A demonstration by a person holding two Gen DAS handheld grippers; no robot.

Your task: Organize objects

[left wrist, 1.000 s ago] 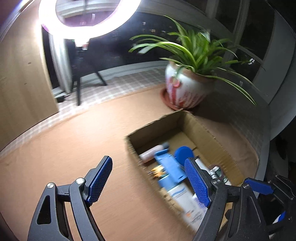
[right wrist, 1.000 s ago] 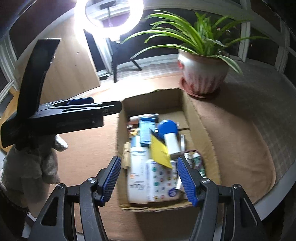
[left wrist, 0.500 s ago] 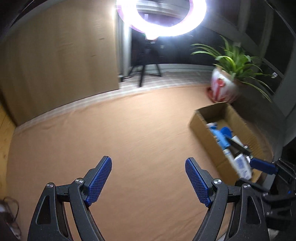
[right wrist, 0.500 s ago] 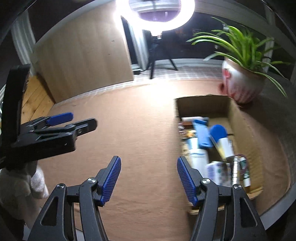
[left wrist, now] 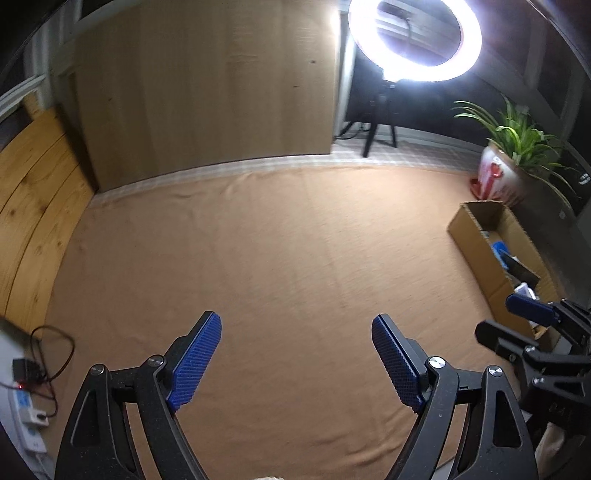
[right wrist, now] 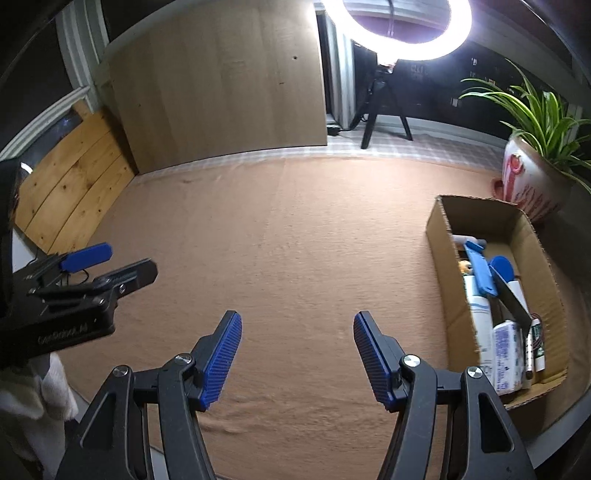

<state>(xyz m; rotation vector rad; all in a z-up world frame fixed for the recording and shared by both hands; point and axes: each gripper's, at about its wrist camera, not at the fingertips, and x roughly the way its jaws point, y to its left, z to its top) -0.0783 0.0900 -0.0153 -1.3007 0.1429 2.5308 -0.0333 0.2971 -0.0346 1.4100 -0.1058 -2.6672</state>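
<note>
An open cardboard box [right wrist: 443, 266] stands at the right of the tan cloth [right wrist: 295, 240]. It holds several items: a white bottle [right wrist: 480, 310], a blue flat piece [right wrist: 480, 269], a blue-capped tube [right wrist: 504, 271], a patterned pack [right wrist: 508, 350]. The box also shows in the left wrist view [left wrist: 476, 240]. My left gripper [left wrist: 295, 354] is open and empty over bare cloth. My right gripper [right wrist: 297, 350] is open and empty, left of the box. The left gripper also shows from the side in the right wrist view [right wrist: 110, 266].
A potted plant [right wrist: 532, 184] stands behind the box. A ring light on a tripod [right wrist: 391, 33] stands at the back. A wooden board [right wrist: 221, 96] leans at the back, wood planks [right wrist: 70, 192] at left. A power strip with cables [left wrist: 26, 398] lies at the left edge.
Both grippers have pulled back and swung left, away from the box. The box has gone from under the jaws to the right side of each view. Both stay open.
</note>
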